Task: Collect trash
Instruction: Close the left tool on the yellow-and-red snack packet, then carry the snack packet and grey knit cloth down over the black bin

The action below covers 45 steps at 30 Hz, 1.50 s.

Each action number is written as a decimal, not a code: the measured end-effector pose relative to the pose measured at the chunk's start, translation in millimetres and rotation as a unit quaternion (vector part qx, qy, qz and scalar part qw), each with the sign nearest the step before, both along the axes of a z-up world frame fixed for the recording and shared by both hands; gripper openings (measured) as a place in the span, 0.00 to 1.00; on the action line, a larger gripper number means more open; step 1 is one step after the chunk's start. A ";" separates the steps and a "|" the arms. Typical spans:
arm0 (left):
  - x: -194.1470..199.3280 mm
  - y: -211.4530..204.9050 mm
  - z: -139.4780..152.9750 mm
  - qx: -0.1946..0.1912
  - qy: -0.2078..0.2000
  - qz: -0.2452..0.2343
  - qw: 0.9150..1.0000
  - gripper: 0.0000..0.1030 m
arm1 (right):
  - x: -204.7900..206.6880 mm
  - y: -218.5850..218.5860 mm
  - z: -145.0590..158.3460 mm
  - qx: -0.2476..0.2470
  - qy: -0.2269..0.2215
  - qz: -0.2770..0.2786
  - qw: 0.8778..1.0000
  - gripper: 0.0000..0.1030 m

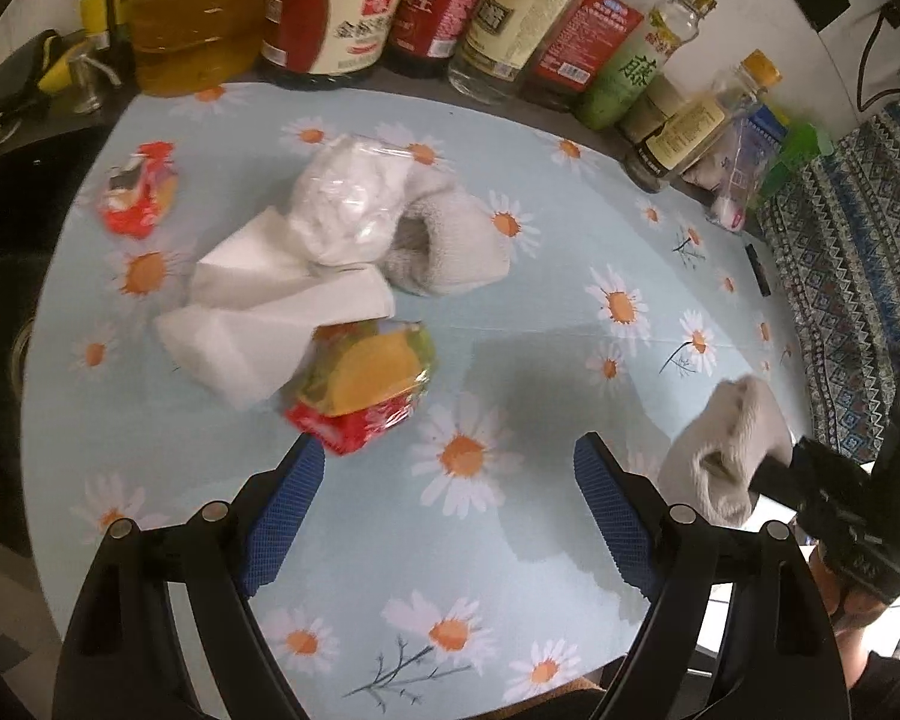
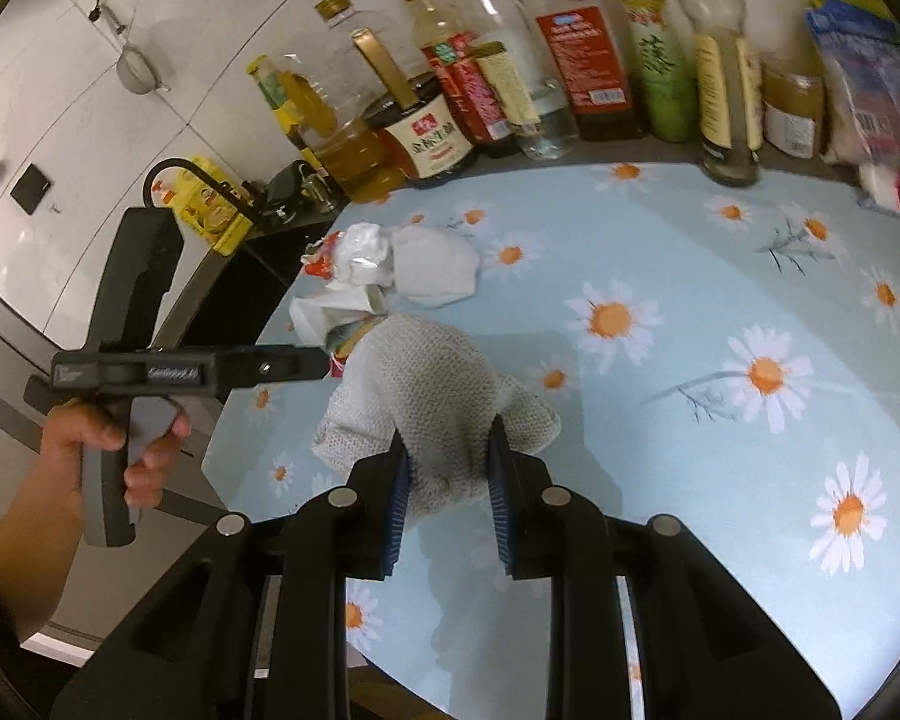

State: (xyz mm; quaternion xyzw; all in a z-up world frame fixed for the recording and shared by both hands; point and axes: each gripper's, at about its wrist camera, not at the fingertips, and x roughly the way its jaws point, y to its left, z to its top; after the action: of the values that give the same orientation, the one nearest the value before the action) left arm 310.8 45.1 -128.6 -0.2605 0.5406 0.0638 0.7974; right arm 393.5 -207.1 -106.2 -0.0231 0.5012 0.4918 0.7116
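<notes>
While pinched, sock (image 2: 432,396) inside hand-held gripper (image 2: 447,468)

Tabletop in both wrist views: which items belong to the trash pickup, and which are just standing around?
Part of the job:
- grey sock, held in the right gripper
- second grey sock
- white tissue
- clear plastic bag
- red-and-yellow snack wrapper
- small red wrapper
- left gripper, open and empty

Just standing around:
- sauce and oil bottles
- daisy tablecloth
</notes>
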 end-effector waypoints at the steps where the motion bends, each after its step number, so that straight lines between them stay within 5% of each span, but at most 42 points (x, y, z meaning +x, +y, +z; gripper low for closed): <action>1: 2.5 -0.7 -0.7 0.003 0.000 -0.002 1.000 0.80 | -0.2 -3.0 -1.3 -0.001 0.002 -0.002 1.000 0.25; 19: 35.8 9.6 -32.0 0.064 0.039 -0.022 0.997 0.79 | -2.8 -24.8 -9.4 -0.012 0.015 -0.027 0.999 0.25; 27: 37.8 1.8 -40.3 0.085 0.055 -0.047 0.994 0.47 | -6.4 -22.6 -6.6 -0.020 0.006 -0.030 0.999 0.25; 45: -6.8 -4.9 -22.5 0.074 0.014 -0.061 0.995 0.46 | -28.9 -15.3 3.0 -0.027 -0.005 -0.029 0.999 0.25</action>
State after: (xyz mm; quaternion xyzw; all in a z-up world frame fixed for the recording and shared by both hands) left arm 303.9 40.2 -151.1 -0.1668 0.5603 0.0585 0.8092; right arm 364.6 -222.4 -103.2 -0.0301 0.5115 0.4573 0.7269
